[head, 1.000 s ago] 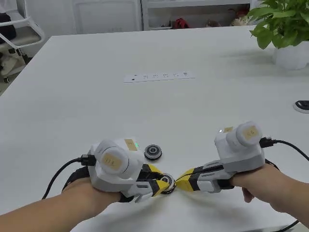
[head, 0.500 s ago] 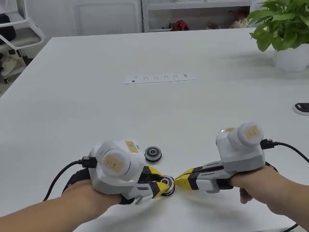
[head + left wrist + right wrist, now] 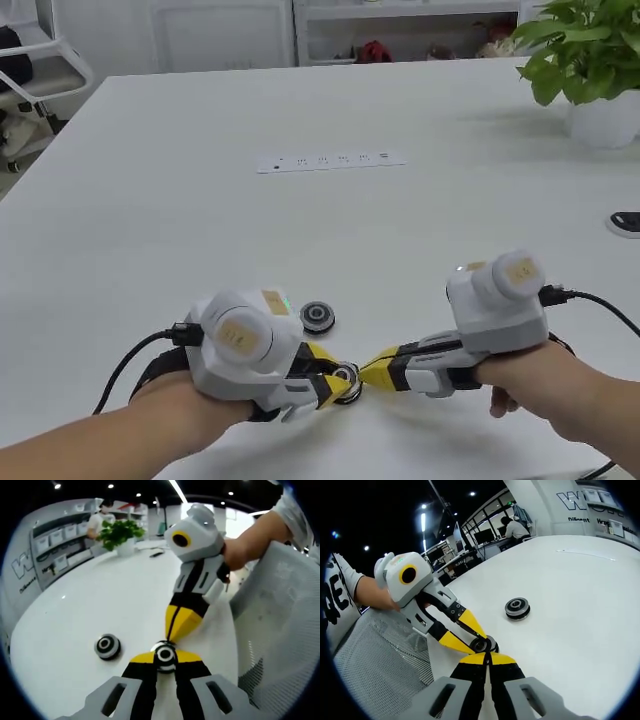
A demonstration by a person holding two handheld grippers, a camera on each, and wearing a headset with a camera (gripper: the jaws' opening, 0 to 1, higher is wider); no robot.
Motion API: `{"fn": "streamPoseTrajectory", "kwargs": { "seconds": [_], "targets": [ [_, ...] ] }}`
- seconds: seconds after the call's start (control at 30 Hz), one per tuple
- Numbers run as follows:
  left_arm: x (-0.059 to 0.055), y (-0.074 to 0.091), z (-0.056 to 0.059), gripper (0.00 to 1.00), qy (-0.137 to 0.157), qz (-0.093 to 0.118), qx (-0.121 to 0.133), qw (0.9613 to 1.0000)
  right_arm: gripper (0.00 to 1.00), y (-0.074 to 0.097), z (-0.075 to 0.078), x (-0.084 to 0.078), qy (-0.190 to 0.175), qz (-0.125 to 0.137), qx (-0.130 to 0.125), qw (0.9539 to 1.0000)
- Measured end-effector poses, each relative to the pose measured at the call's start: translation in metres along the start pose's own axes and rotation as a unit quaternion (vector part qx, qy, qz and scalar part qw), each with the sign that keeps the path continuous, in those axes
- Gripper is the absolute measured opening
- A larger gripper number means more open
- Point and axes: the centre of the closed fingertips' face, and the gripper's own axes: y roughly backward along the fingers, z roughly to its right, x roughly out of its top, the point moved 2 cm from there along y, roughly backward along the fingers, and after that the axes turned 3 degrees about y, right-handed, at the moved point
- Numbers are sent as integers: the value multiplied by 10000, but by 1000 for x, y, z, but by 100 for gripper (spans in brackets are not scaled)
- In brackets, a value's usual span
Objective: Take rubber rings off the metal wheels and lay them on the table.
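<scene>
Nearest the person, at the front edge of the white table (image 3: pixel 350 230), the two grippers meet tip to tip. The left gripper (image 3: pixel 165 659) has its yellow-tipped jaws closed on a small metal wheel (image 3: pixel 165 654), gripping it from both sides and holding it just above the tabletop. The black rubber ring on the wheel's rim is hard to make out at this size. The right gripper (image 3: pixel 488 656) comes in from the opposite side with its jaws drawn narrow, almost together. Their points touch the near edge of the held wheel. They may be nipping the ring there, but the contact is too small to tell. A hand is wrapped around each gripper's handle, and a black cable trails from each.

Just beyond the left gripper, a second wheel (image 3: pixel 317 316) lies flat on the table, its dark ring around it, apart from both grippers. Farther back, a white power strip (image 3: pixel 330 160) lies across the middle of the table. At the far right corner, a leafy plant (image 3: pixel 580 45) stands in a white pot.
</scene>
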Motion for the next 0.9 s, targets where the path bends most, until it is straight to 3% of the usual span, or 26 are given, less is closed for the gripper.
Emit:
{"fn": "streamPoseTrajectory", "kwargs": {
  "seconds": [0.9],
  "targets": [
    [0,0,-1,13,32,-41,44,10000,0,-3,-8,4,-32,92,157,9998]
  ]
}}
